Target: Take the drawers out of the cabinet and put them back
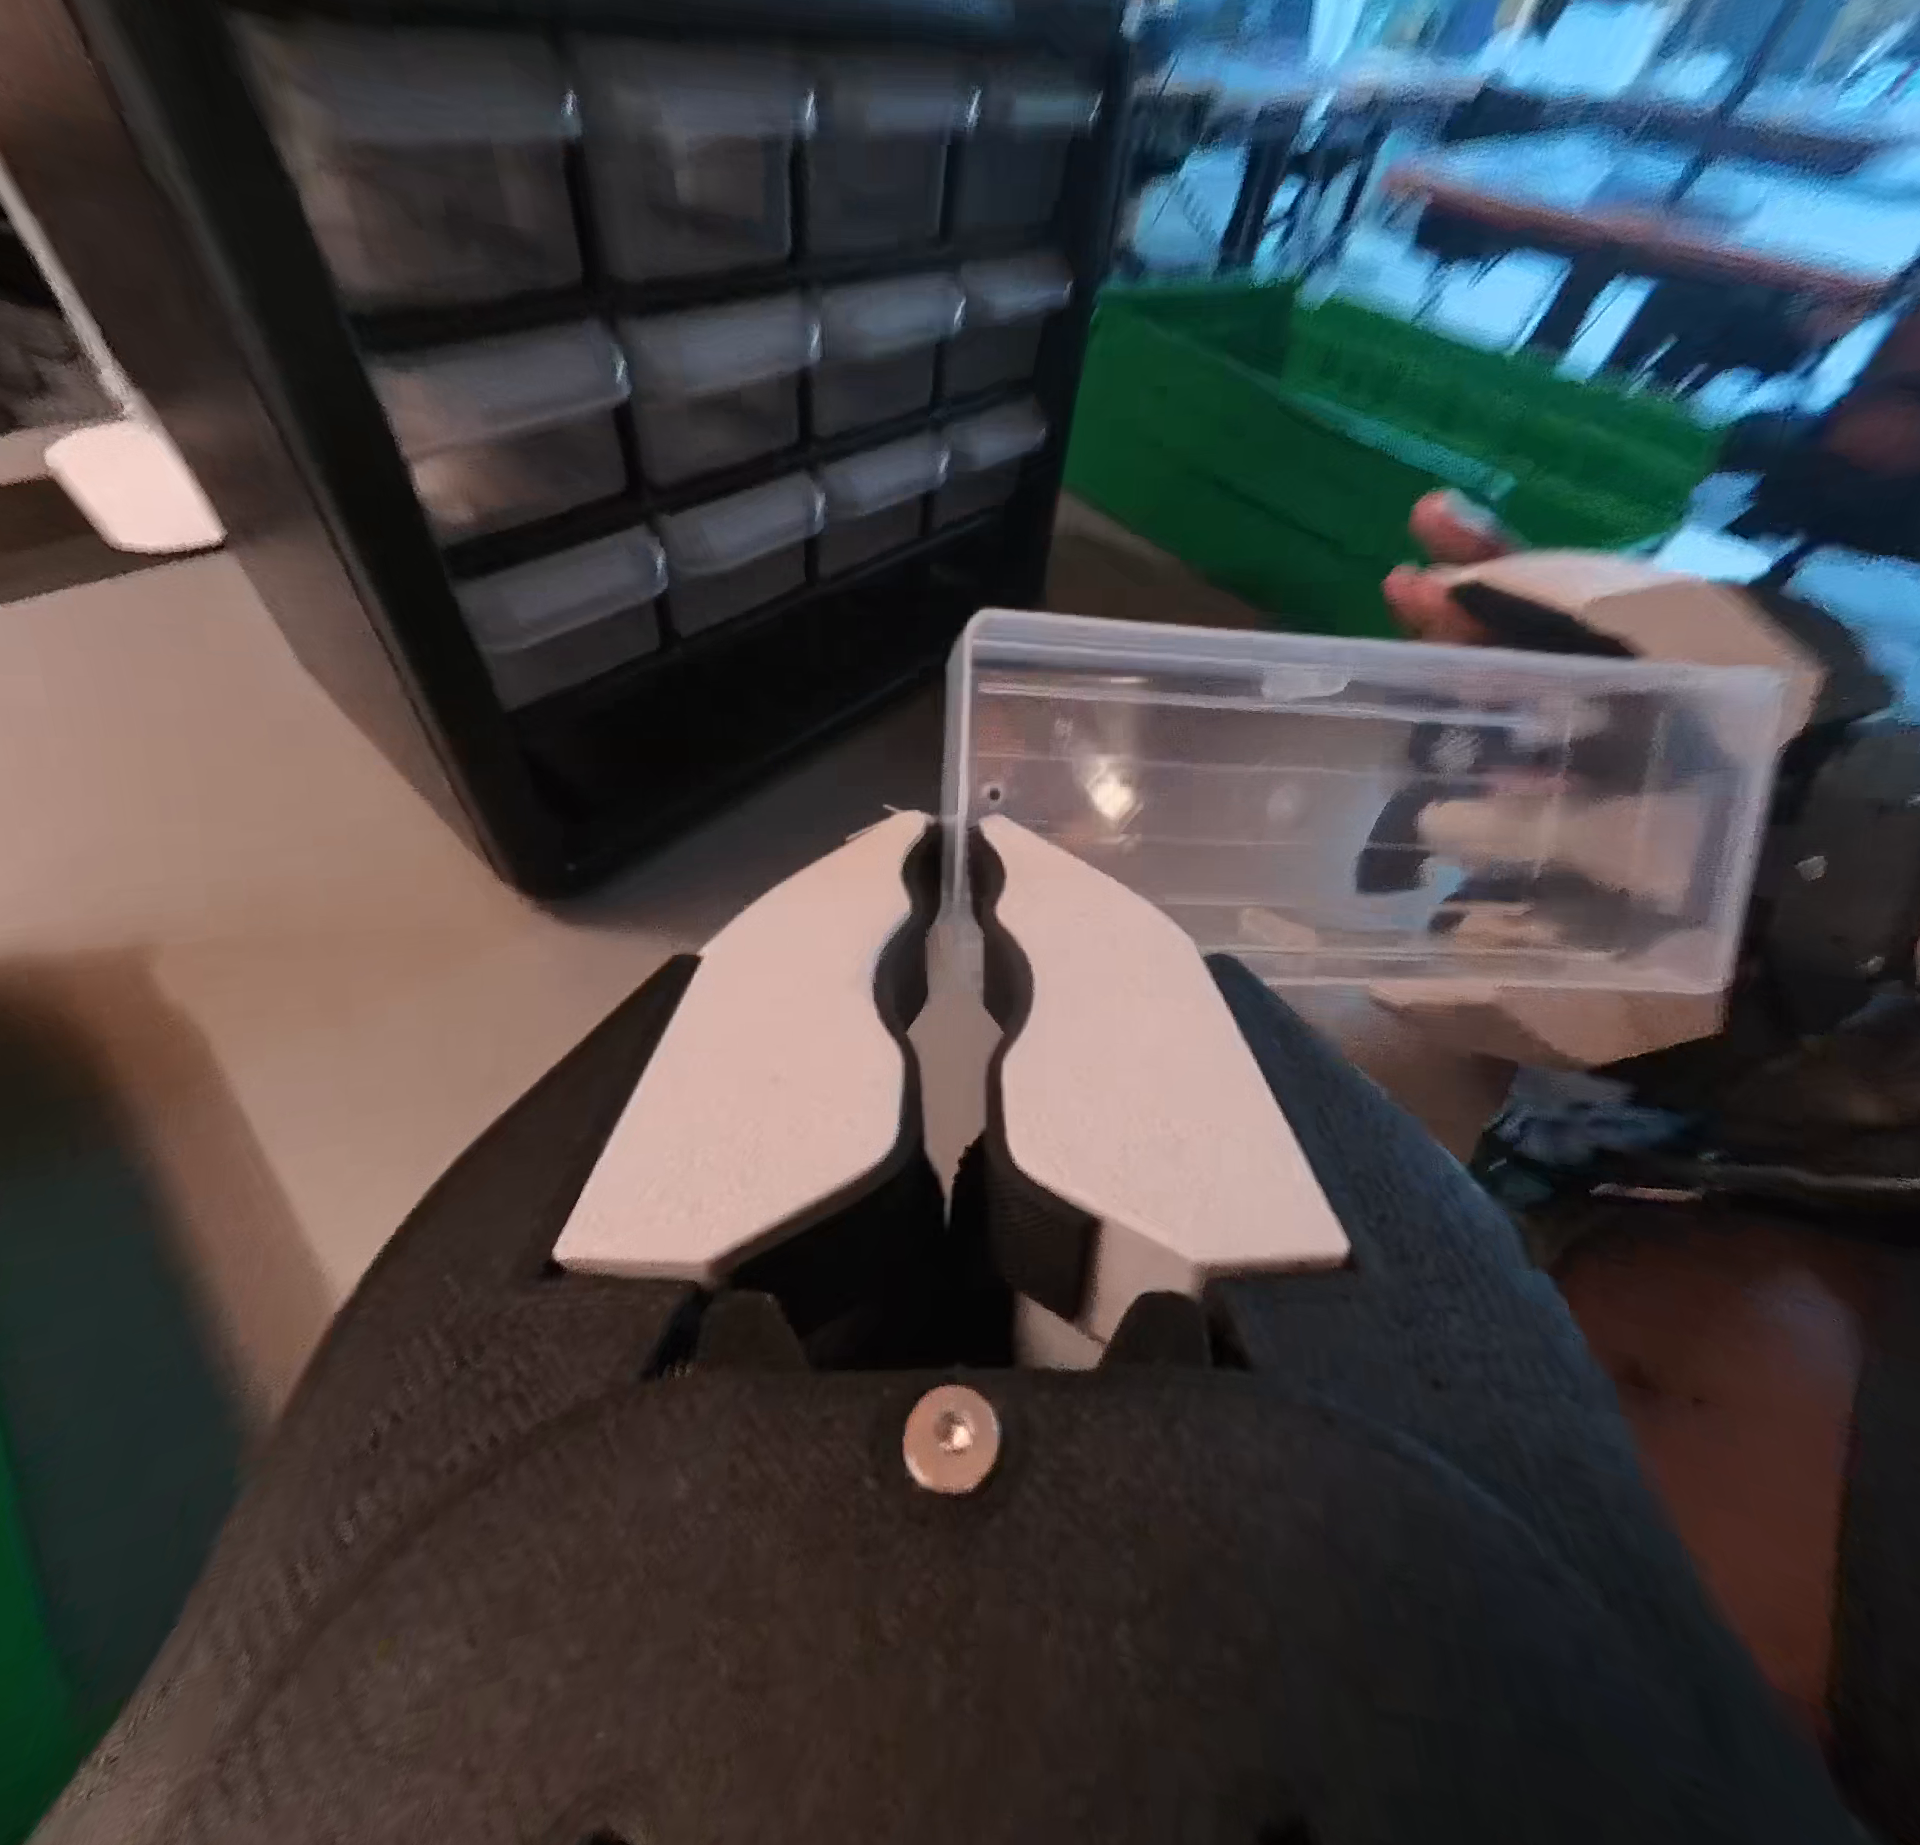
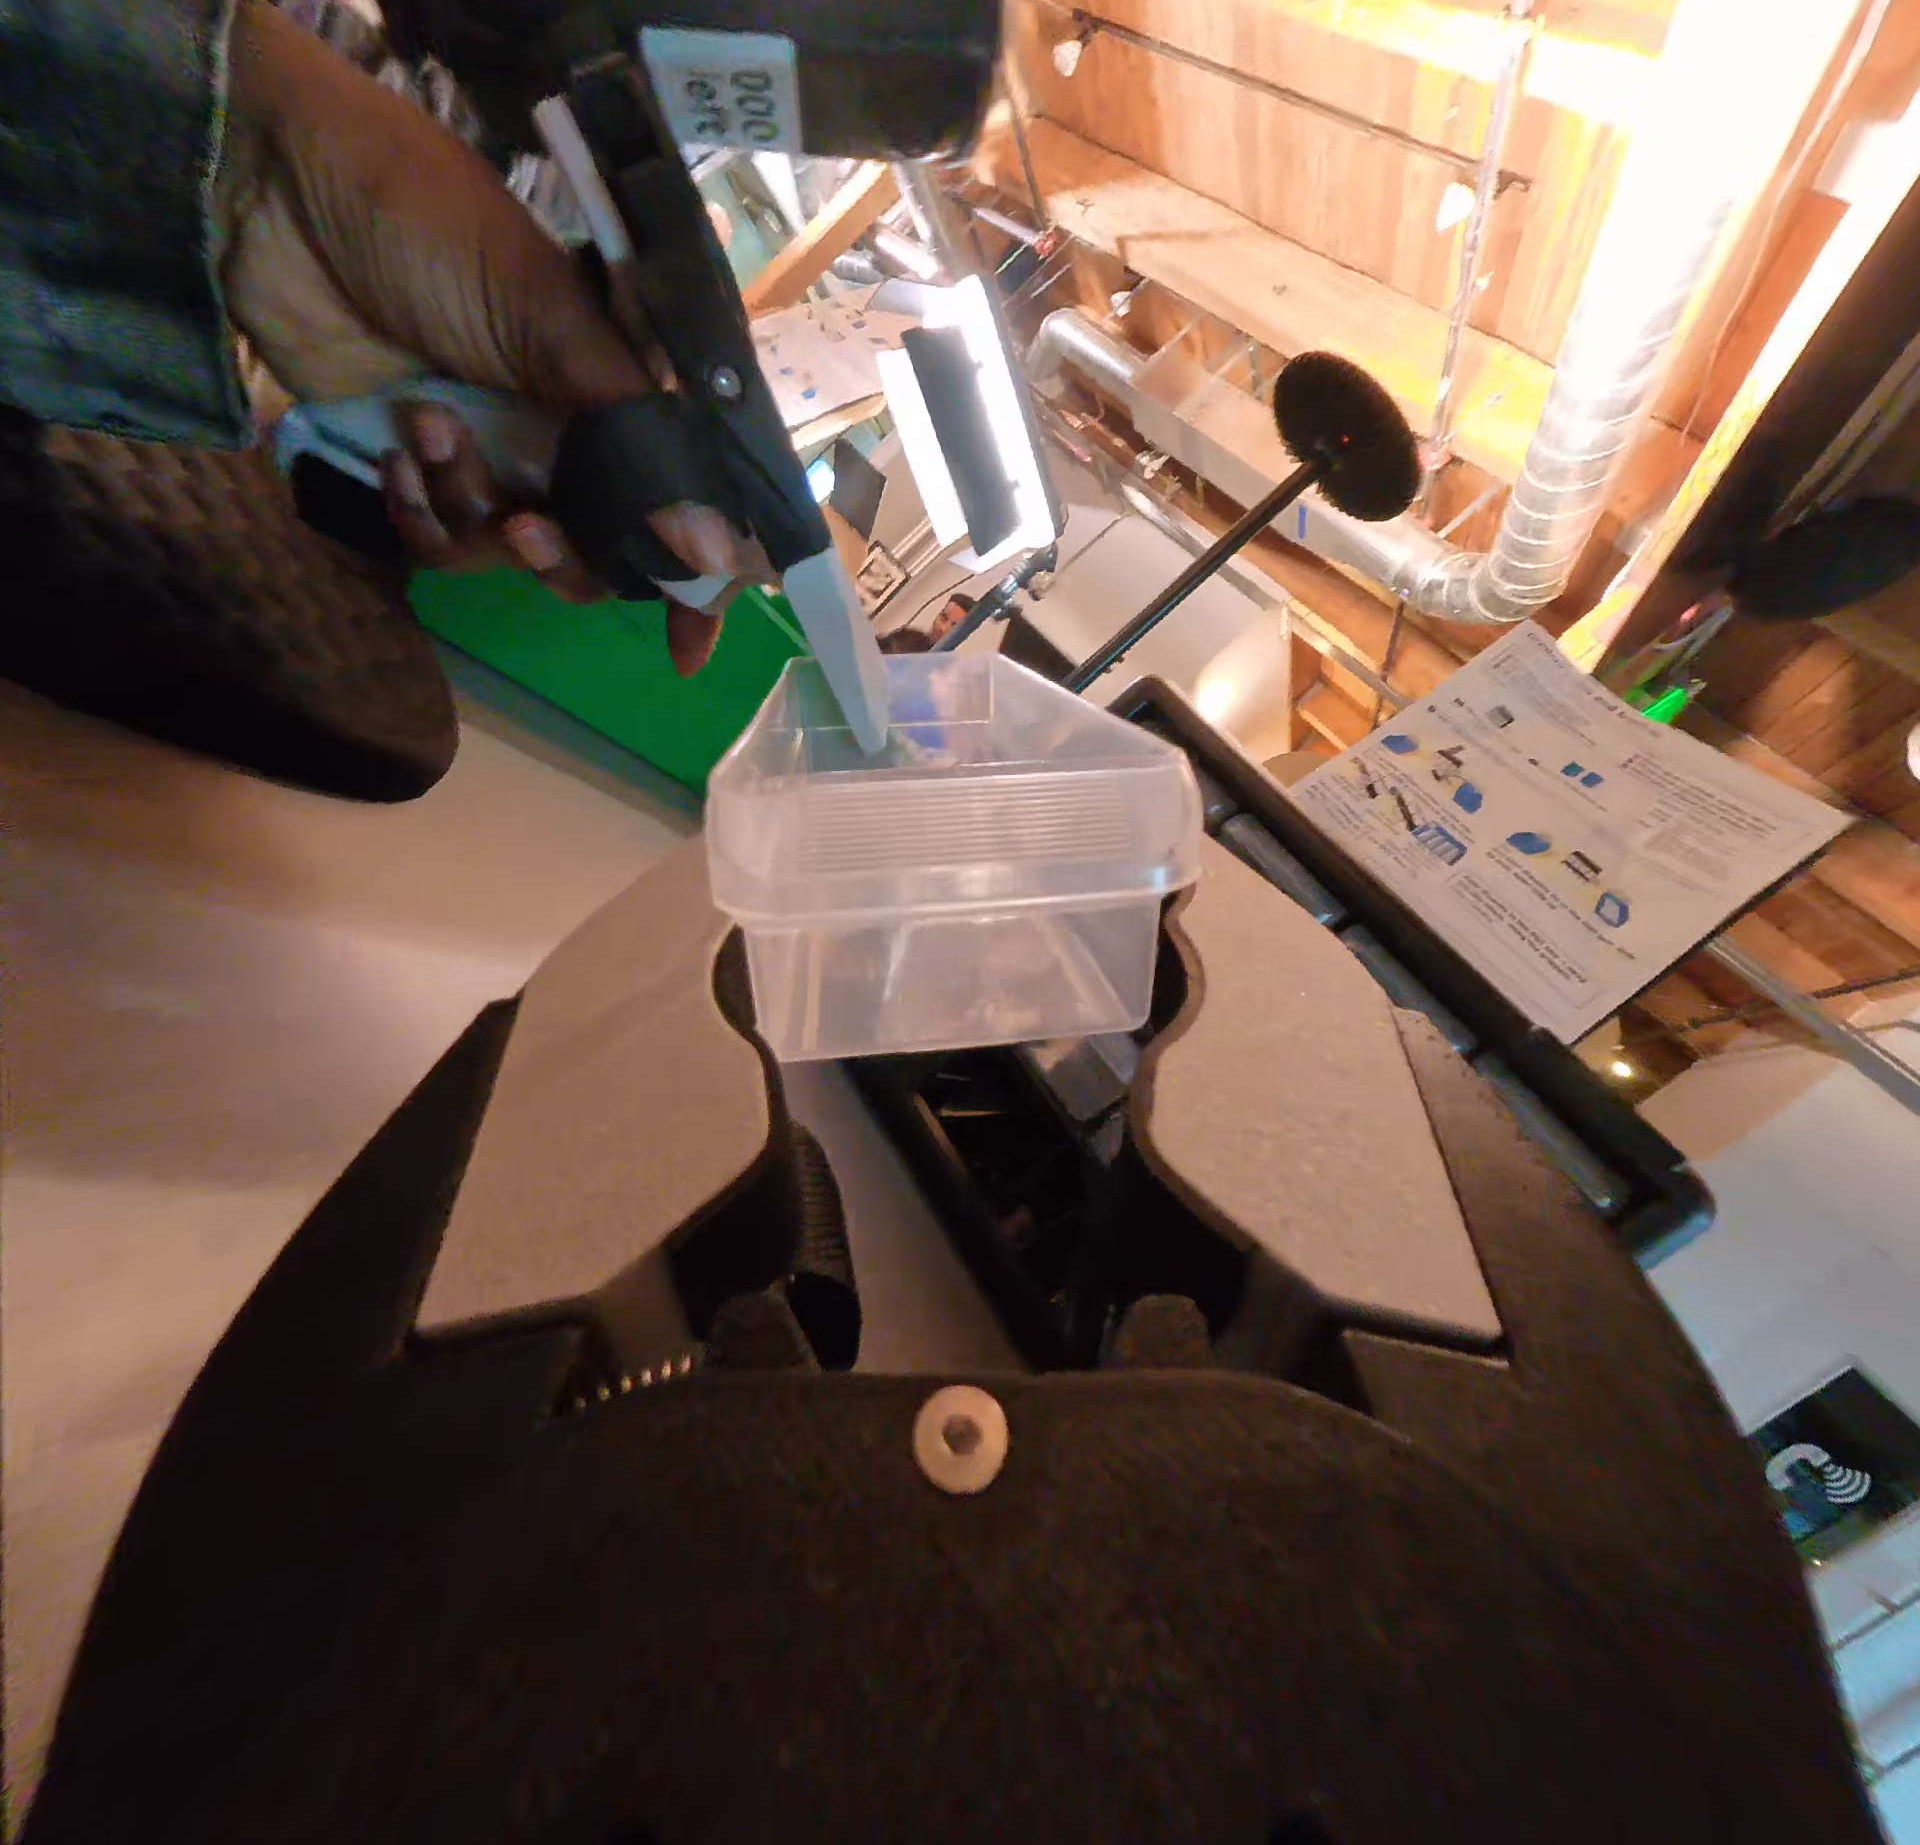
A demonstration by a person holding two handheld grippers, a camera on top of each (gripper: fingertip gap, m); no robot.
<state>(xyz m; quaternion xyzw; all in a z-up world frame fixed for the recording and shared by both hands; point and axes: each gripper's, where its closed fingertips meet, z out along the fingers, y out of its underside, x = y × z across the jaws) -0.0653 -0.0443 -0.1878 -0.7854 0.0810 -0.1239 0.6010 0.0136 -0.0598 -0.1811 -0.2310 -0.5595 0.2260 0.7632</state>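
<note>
Two grippers share one clear plastic drawer (image 1: 1361, 819), held in the air just off the cabinet's lower right corner, above the bench (image 1: 208, 777) and not resting on it. Left gripper (image 1: 961, 850) is clenched on a thin end wall of the drawer, the wall sandwiched edge-on between its grey fingers (image 1: 790, 1047). Right gripper (image 2: 956, 974) cradles the opposite, handle end between its wider-set fingers; contact on both sides looks likely but I can't confirm a firm squeeze from here. Black cabinet (image 1: 665, 372) stands at the bench's far left, three rows of small clear drawers in place, bottom row looks dark and empty, so this drawer probably belongs there. Risks: the left pinch is only on a thin slick wall, so any twist between the two hands could pop it out or crack the plastic; if one side lets go early the drawer swings on the other and may drop to the bench. Motion blur in the left wrist view suggests fast movement, which makes a slip likelier. Misaligned entry into a slot could jam against the cabinet frame and shove the cabinet back. Pose: left gripper points forward and slightly down, roughly level with the cabinet's base; the person's left hand (image 2: 499, 507) wraps the handle, and the right wrist view looks tilted up toward the ceiling.
</note>
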